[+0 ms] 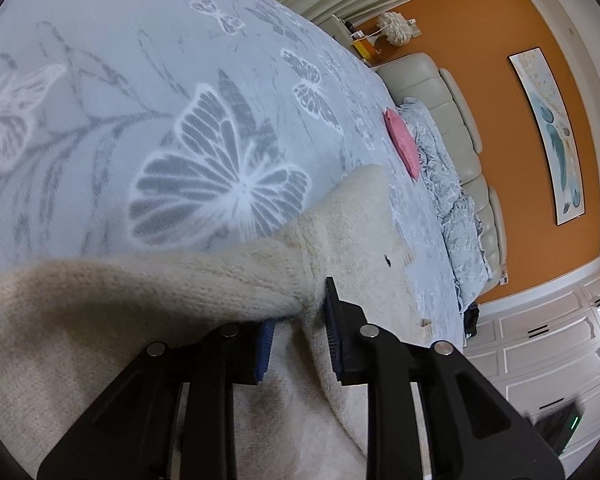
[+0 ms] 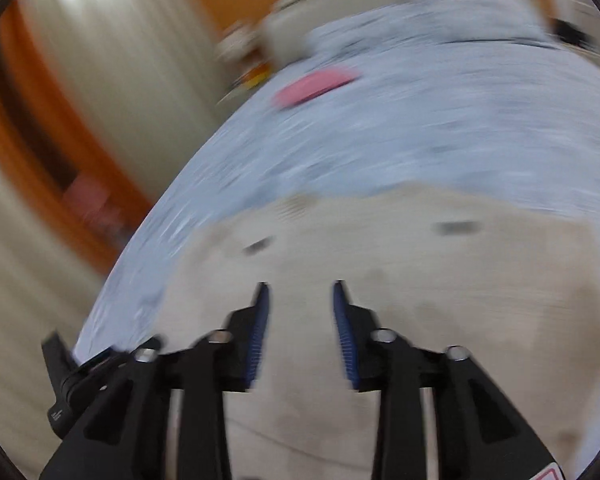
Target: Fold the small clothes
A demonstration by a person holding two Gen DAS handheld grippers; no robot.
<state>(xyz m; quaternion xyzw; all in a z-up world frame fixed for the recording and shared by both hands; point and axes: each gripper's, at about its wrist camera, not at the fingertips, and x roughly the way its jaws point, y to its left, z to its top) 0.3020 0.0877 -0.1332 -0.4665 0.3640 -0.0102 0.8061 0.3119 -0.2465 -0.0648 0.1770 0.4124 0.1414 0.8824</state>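
Note:
A cream knitted garment (image 1: 180, 300) lies spread on the butterfly-print bed sheet (image 1: 140, 80). My left gripper (image 1: 300, 304) is shut on a bunched fold of it. The cloth drapes over the left finger, hiding its tip, and presses against the right pad (image 1: 332, 320). In the blurred right wrist view the same garment (image 2: 420, 280) fills the foreground, with two small dark marks on it. My right gripper (image 2: 300, 284) hovers over it, blue pads a little apart and nothing between them.
A folded pink cloth (image 1: 402, 140) (image 2: 316, 82) sits farther up the bed. Behind it are a crumpled blue duvet (image 1: 448, 184) and a padded beige headboard (image 1: 440, 92). White cabinets (image 1: 540, 340) stand past the bed's right edge. Curtains (image 2: 100, 60) hang to the left.

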